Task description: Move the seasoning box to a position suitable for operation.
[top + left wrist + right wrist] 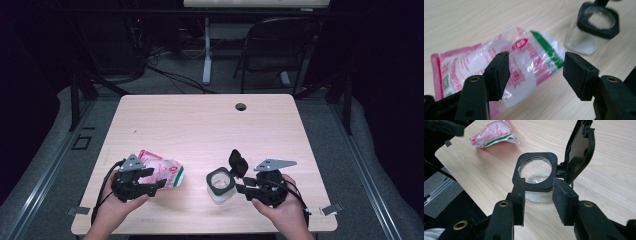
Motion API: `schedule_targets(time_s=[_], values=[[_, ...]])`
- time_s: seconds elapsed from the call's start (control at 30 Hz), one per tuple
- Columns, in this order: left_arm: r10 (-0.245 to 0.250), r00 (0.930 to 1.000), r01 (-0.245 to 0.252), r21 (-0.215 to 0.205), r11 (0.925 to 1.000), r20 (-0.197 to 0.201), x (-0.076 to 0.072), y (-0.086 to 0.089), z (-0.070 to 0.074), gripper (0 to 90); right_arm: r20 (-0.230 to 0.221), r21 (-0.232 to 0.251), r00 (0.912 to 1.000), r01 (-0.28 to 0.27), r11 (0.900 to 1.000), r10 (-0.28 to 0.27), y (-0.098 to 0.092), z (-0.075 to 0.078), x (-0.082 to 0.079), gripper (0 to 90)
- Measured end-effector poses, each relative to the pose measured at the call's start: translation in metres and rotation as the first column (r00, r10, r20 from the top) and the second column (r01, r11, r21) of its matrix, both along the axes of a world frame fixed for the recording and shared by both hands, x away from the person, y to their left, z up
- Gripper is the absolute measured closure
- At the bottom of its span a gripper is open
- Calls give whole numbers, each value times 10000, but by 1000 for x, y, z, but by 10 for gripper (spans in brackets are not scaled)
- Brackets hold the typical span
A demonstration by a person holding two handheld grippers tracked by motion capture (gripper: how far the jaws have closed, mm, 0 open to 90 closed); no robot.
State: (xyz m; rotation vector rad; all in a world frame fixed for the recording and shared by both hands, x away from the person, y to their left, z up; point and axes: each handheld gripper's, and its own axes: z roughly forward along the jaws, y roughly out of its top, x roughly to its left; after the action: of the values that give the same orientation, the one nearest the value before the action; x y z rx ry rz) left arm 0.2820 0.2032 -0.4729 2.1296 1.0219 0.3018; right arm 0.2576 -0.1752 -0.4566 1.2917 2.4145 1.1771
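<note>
I have the jar (220, 184) standing lid-open on the table (200, 125); left of it lies the pouch (162, 174), ready for pouring. My left hand-held gripper (536, 72) is spread around the pouch, my right hand-held gripper (538, 202) spread beside the jar.

Both hands enter at the frame's bottom edge. The left gripper (161, 184) sits lower left, jaws apart; the right gripper (239, 186) lower right, jaws apart too.

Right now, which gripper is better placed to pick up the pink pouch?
Left. The left gripper has open jaws right at the pink pouch; the right gripper is at the open jar, away from it.
</note>
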Motion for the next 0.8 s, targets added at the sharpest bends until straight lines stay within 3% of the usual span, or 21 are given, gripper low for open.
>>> schedule_targets(time_s=[0.13,0.27,0.57,0.8], values=[[-84,9994,97,372,9993,-341,-1,1,-15,352,-102,110,9999,52,9999,-51,0,-2,2,618],[-322,9990,342,622,9975,-318,-3,-3,-24,350,-217,119,9998,23,9999,-20,-1,-7,5,610],[-318,9986,343,606,9976,-415,1,-12,-37,322,-137,224,9999,36,9997,-33,0,-8,5,603],[-167,9995,197,1170,9929,-269,6,-17,-52,273,-148,214,9999,71,9997,-67,-1,-9,6,596]])
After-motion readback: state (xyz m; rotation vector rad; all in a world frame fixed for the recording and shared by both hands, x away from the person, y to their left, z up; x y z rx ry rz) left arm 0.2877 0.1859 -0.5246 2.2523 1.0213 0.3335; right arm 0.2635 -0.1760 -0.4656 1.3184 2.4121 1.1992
